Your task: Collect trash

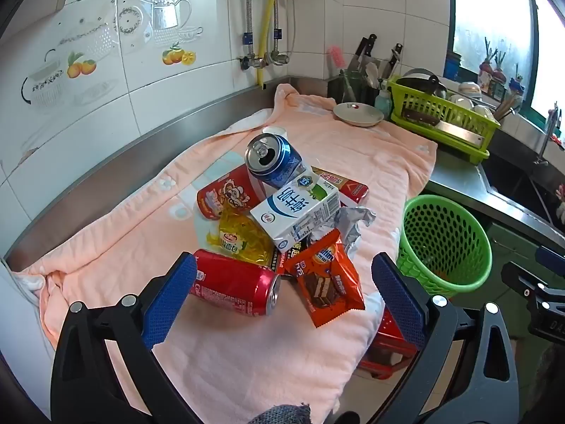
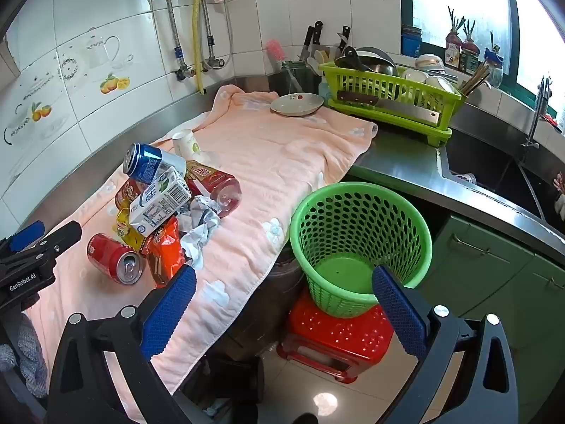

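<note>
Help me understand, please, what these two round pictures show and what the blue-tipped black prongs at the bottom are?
Each picture comes from a fisheye camera riding on a hand-held gripper that a person carries; no robot arm is involved. The prongs are its two fingers. The left hand-held gripper is open above a pink towel bearing trash: a red can, a blue can, a milk carton and an orange wrapper. The right hand-held gripper, also open, faces the empty green basket on a red stool. Neither holds anything.

White tiled wall (image 1: 176,70), steel counter (image 2: 406,166), green cabinets (image 2: 494,265), bright window (image 2: 455,0)
</note>
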`<state>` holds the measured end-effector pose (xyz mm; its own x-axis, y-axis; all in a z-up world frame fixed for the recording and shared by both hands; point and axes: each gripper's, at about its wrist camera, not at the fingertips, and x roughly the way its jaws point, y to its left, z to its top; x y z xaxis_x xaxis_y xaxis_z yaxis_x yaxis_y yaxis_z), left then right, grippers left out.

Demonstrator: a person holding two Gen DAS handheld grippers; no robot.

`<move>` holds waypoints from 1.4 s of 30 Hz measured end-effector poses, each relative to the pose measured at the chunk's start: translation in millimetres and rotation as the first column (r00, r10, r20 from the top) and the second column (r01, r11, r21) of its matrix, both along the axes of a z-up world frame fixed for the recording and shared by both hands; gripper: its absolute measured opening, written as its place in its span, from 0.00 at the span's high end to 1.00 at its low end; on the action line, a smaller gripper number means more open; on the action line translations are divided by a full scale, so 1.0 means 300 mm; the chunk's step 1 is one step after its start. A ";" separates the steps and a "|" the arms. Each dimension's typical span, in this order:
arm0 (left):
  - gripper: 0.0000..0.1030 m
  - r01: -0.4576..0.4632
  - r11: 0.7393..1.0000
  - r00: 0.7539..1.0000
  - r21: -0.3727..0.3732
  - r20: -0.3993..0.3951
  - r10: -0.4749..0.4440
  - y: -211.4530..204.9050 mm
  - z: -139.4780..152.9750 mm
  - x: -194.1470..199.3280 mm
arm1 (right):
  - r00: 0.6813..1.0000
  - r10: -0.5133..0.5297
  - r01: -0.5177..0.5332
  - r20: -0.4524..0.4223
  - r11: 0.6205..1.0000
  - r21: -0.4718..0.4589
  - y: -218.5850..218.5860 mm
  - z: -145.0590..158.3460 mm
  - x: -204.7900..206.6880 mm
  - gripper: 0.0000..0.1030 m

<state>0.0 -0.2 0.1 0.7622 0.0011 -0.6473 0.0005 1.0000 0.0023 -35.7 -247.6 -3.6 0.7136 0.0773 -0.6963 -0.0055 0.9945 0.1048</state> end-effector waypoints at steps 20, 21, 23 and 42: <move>0.05 0.027 1.000 1.000 0.002 0.007 -0.027 -0.021 0.008 0.000 | 1.000 0.001 -0.001 -0.008 1.000 0.005 -0.010 -0.001 0.003 0.06; 0.05 0.027 1.000 1.000 0.004 0.006 -0.027 -0.022 0.007 0.002 | 1.000 0.000 0.000 -0.009 1.000 0.006 -0.015 -0.001 0.004 0.06; 0.05 0.029 1.000 1.000 0.003 0.006 -0.029 -0.021 0.007 0.005 | 1.000 -0.001 0.002 -0.007 1.000 0.007 -0.012 -0.002 0.003 0.06; 0.05 0.025 1.000 1.000 -0.002 -0.002 -0.025 -0.024 -0.007 0.024 | 1.000 0.001 0.000 -0.014 1.000 0.007 -0.016 -0.013 0.037 0.06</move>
<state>7.1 -7.4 -2.2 0.7608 -0.0189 -0.6487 0.0254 0.9997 0.0006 -24.7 -252.4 -7.5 0.7039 0.0824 -0.7055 -0.0045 0.9937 0.1115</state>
